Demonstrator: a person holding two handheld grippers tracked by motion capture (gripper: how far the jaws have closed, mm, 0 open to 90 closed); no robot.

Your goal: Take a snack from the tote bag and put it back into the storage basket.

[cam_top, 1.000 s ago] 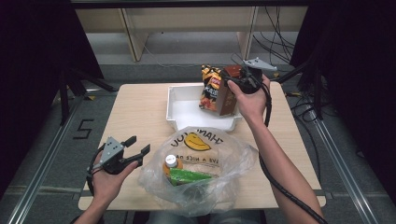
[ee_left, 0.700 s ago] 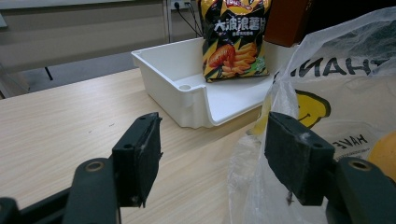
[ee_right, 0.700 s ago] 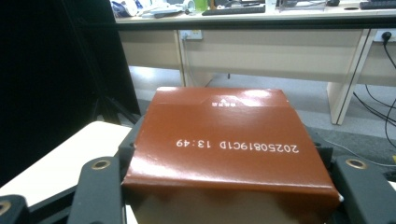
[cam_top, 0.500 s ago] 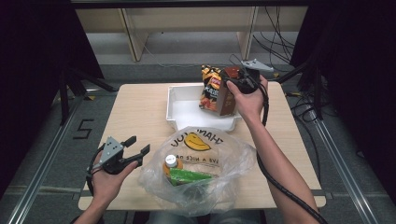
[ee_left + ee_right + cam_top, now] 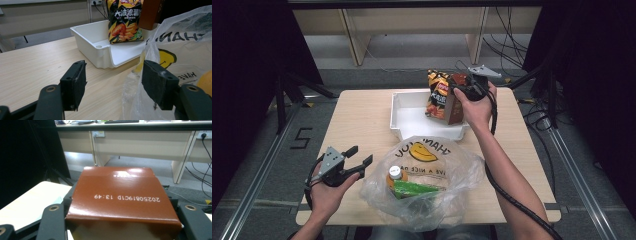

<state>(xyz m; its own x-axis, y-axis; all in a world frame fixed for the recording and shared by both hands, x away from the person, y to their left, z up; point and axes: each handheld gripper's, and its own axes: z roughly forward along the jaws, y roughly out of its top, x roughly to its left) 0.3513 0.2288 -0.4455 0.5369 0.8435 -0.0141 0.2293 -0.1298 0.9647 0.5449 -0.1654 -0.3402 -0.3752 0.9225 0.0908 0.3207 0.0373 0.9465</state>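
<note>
My right gripper (image 5: 464, 89) is shut on a brown carton (image 5: 456, 107), holding it by its top over the right side of the white bin (image 5: 398, 112). In the right gripper view the carton (image 5: 122, 195) sits between both jaws, with a printed date on its top. An orange-and-black chip bag (image 5: 438, 95) stands upright in the bin, right beside the carton. My left gripper (image 5: 362, 154) stands open near the table's front left, just left of a clear plastic bag (image 5: 427, 175). In the left gripper view nothing lies between the open jaws (image 5: 113, 80).
The plastic bag with a yellow smiley print holds a white-capped bottle (image 5: 396, 172) and a green package (image 5: 414, 189). The left gripper view shows the bin (image 5: 100, 40), the chip bag (image 5: 123, 21) and the bag's edge (image 5: 180, 50). Bare tabletop lies at the left.
My right gripper has sunk a little with the brown carton toward the bin. The left gripper has stayed where it was.
</note>
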